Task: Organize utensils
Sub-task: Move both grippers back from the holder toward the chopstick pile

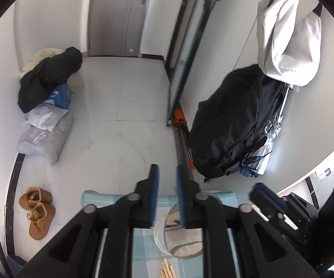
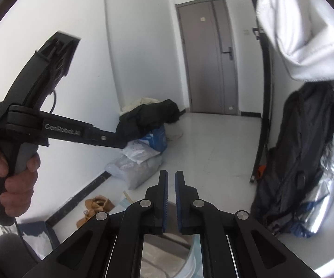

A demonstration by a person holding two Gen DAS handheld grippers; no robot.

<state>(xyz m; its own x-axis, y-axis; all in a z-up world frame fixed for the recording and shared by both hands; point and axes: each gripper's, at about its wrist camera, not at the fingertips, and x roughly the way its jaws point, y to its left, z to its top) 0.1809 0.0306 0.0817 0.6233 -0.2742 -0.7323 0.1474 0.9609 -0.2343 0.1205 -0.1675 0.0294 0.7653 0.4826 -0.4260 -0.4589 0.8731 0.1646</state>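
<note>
Left wrist view: left gripper (image 1: 167, 170) is hanging above the table edge, jaws apart with a narrow gap, nothing between the pads. Below it a clear cup (image 1: 178, 236) is sitting on the blue checked mat (image 1: 143, 243); the fingers are covering much of its rim. A few wooden sticks (image 1: 167, 270) are lying on the mat just in front of the cup, cut off by the bottom edge. More stick ends (image 1: 170, 216) are showing at the cup's rim, whether inside it or behind it I cannot tell. Right gripper (image 1: 263, 191) is poking in at right, blurred. Boots (image 1: 37, 210) are standing on the floor at left.

Right wrist view: right gripper (image 2: 171, 176) is pointing down the hallway, jaws nearly together, a thin gap showing, holding nothing. Cup (image 2: 167, 254) is sitting directly under it, mostly hidden by the gripper body. Left hand (image 2: 14, 185) is gripping the other gripper's handle at left; its fingertips are hidden behind the bags (image 2: 139, 162).
</note>
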